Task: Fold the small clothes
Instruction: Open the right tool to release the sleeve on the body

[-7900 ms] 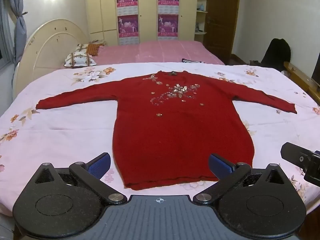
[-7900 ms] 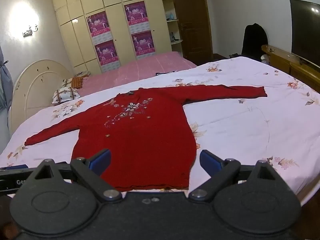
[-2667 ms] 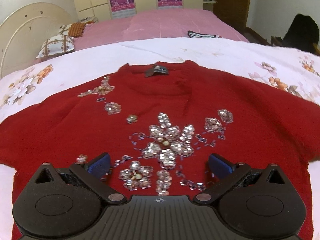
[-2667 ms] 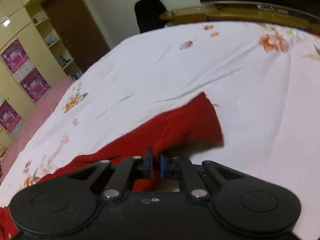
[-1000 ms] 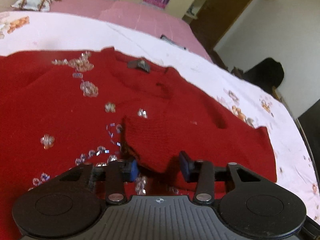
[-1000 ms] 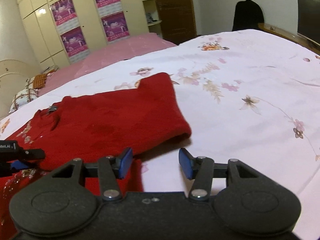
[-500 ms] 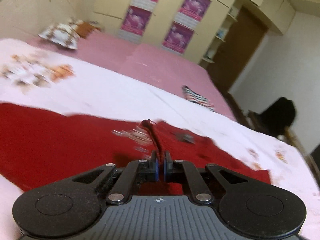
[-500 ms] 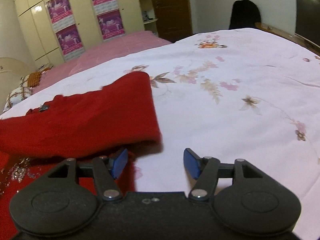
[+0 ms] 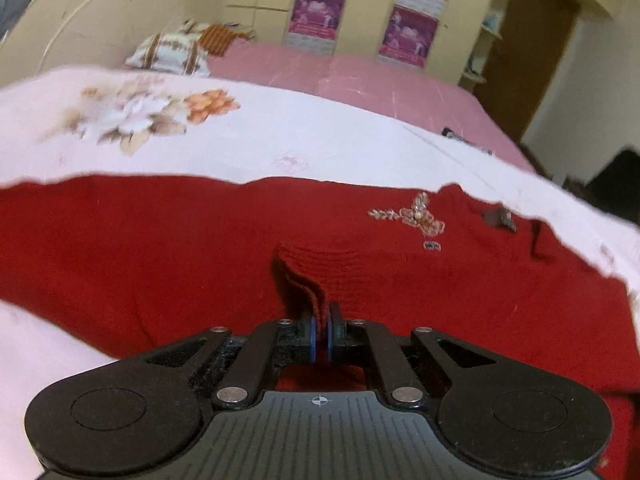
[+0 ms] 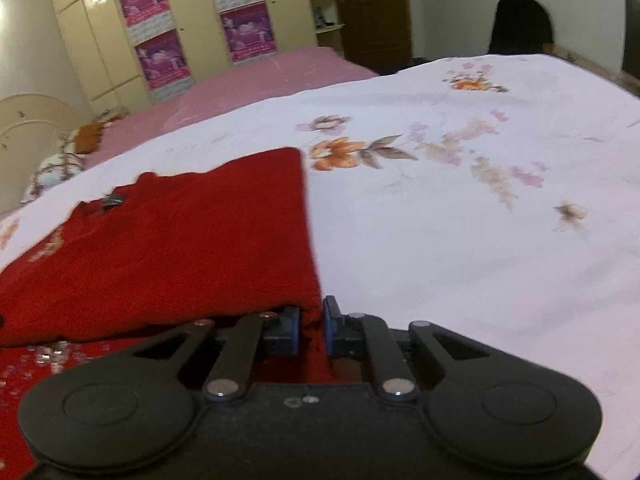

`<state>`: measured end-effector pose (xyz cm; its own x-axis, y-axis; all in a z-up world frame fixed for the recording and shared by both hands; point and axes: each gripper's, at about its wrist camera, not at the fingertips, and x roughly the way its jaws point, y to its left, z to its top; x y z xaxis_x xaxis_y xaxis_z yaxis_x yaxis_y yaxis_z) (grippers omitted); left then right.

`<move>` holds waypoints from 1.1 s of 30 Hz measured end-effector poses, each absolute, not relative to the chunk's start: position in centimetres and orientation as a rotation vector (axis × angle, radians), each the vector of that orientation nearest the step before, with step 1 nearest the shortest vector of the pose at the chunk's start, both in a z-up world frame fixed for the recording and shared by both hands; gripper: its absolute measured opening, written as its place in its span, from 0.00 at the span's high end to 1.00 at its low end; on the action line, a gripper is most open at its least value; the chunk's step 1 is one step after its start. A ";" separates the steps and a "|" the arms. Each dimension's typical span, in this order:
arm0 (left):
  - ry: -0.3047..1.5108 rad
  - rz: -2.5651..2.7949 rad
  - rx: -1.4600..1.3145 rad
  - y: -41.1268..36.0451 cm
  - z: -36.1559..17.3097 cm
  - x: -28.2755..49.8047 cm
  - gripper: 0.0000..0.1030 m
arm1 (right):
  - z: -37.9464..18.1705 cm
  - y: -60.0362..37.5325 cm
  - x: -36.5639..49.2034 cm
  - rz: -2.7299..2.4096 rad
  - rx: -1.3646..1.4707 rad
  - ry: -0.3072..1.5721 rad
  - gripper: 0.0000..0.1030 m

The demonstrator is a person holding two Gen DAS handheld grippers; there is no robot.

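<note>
Two grippers (image 9: 320,330) (image 10: 311,326), one red sweater (image 9: 160,240).

Red sweater (image 9: 160,248) with silver sequin flowers, pale pink floral bedsheet (image 10: 460,208), black claw (image 9: 320,330) with blue pads

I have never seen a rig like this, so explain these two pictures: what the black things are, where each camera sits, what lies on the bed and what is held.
There is no robot. A person holds a pair of black tongs in each hand, and a wide-angle camera on each looks forward along its two fingers. One picture comes from the left tongs, the other from the right tongs. A red sweater with sequin flowers lies on a floral bedsheet. The left tongs are shut on a raised pinch of the knit. The right tongs pinch the sweater's folded edge, though a gap shows between their pads.
</note>
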<state>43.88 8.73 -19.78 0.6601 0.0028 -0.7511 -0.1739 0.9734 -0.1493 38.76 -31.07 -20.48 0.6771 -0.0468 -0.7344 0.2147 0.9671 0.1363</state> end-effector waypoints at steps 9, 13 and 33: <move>0.705 0.159 -0.147 10.0 -15.3 40.7 0.08 | -17.9 -31.0 37.8 -0.128 0.177 0.796 0.67; 0.692 0.118 -0.168 9.8 -14.3 40.8 0.08 | -16.7 -31.3 37.3 -0.144 0.179 0.760 0.53; 0.796 0.138 -0.098 6.3 -21.4 46.6 0.05 | -21.0 -27.8 48.2 -0.119 0.002 0.783 0.65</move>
<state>46.63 6.27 -21.37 0.6913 0.0868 -0.7173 -0.1606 0.9864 -0.0353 48.16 -27.77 -21.02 0.7021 -0.1063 -0.7041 0.1075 0.9933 -0.0428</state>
